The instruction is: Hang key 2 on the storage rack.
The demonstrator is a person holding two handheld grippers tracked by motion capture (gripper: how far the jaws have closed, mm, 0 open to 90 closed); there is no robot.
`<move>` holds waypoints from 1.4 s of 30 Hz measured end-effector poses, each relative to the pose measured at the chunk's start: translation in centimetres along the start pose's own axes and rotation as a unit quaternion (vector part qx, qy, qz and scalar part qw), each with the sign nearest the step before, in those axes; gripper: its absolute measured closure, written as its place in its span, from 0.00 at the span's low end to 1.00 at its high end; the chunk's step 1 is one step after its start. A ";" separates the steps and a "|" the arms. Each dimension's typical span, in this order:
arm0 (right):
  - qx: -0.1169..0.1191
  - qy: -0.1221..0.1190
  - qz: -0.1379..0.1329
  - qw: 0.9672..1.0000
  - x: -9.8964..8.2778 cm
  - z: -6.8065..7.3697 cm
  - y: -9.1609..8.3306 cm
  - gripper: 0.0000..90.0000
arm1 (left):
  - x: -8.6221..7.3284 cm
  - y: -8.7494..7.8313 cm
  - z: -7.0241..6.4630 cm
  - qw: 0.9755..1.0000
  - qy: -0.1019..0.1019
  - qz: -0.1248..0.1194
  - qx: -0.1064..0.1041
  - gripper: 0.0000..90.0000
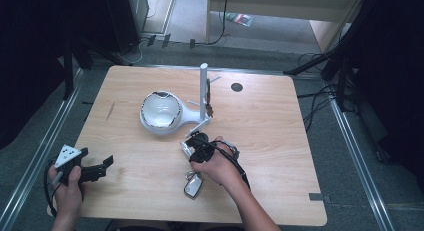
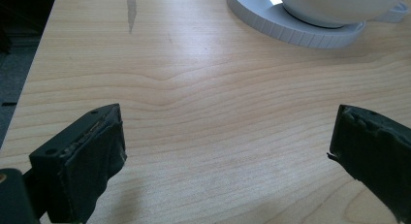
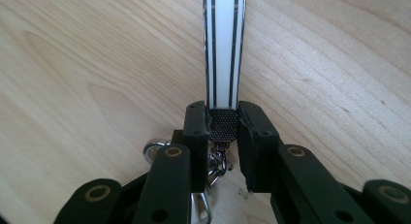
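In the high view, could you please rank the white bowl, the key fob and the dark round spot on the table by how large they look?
1. white bowl
2. key fob
3. dark round spot
The fob lies nearer the camera, so its lead over the spot is less sure.

No readable text, label, brand, number or sign appears anywhere.

White bowl (image 1: 161, 110) on a round white stand base (image 1: 159, 126), wooden table (image 1: 280, 141)
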State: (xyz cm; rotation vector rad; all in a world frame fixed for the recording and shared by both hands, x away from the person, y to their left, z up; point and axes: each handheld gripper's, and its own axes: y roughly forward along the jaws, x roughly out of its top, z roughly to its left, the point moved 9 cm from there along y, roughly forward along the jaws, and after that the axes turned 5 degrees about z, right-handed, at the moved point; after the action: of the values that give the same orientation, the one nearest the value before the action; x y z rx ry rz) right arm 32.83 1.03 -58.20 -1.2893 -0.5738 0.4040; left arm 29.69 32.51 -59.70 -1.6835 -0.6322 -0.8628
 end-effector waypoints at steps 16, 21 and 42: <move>0.058 -0.035 -0.122 0.990 -0.3 0.7 -3.9 0.84 | 0.2 -0.3 0.1 1.000 -0.002 -0.020 0.002 0.00; 0.062 -0.040 -0.148 0.986 -0.3 0.2 -4.8 0.84 | 0.2 -0.5 0.1 1.000 -0.002 -0.030 0.007 0.00; 0.111 -0.030 -0.237 0.965 1.0 -1.1 -8.7 0.84 | 0.3 -0.9 0.1 0.998 0.009 -0.049 0.034 0.00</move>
State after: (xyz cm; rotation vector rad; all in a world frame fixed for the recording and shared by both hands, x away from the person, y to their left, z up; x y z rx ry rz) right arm 33.95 -1.31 -49.77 -0.8895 -0.8404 0.1035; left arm 29.22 32.81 -58.91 -1.5924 -0.7284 -0.9139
